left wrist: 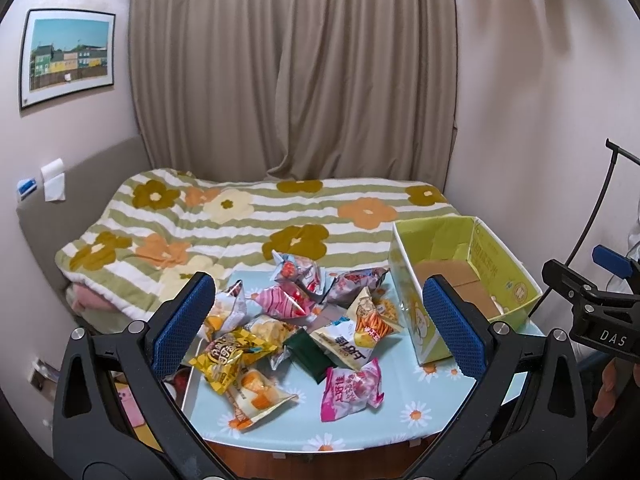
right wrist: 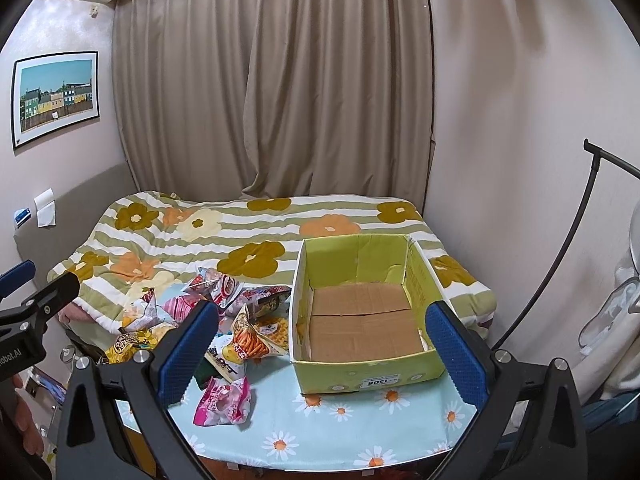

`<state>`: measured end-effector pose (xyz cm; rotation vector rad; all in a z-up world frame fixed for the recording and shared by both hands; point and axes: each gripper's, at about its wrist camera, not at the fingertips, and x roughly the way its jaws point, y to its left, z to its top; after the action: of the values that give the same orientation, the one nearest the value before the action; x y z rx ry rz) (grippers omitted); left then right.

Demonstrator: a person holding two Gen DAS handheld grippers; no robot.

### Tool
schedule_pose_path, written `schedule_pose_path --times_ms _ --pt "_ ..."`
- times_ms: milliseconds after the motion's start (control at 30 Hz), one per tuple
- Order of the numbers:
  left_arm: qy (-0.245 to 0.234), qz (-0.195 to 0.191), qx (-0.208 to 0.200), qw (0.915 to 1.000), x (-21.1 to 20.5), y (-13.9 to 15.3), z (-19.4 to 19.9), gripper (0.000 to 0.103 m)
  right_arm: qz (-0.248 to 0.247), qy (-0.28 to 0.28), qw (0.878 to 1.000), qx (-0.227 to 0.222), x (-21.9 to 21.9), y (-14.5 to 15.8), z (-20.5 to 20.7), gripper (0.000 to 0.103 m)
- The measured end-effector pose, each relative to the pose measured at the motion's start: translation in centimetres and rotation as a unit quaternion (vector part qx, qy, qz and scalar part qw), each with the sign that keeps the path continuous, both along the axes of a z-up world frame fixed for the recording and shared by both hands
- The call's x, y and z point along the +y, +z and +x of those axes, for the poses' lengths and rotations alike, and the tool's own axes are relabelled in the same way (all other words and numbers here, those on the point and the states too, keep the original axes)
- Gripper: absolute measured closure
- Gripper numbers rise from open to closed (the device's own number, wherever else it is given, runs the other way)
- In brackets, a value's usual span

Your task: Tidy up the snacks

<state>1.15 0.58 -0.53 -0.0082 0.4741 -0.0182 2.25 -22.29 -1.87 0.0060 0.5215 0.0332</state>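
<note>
1. the left gripper hangs above the near edge of the table, jaws spread wide, its blue pads holding and touching nothing.
2. between and just beyond its fingers lies the heap of snack packets; a pink packet and a yellow packet lie nearest to it.
3. ahead and to the right of the left gripper stands the green cardboard box, open at the top, just beside the heap.
4. the right gripper is also spread wide and grips nothing.
5. the box sits straight ahead between its fingers, with only its brown floor showing inside.
6. the packets lie ahead to its left, behind the left pad, the pink one closest.
7. beyond the table is a flowered, striped blanket.
</note>
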Motion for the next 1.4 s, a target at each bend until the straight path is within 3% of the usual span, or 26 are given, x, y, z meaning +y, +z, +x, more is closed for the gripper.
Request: schedule_pose_path --times_ms 1400 --pt "-0.002 0.000 0.006 1.0000 -0.3 -0.5 0.0 0.000 0.009 0.004 1.000 0.007 0.4 0.1 -0.8 0.000"
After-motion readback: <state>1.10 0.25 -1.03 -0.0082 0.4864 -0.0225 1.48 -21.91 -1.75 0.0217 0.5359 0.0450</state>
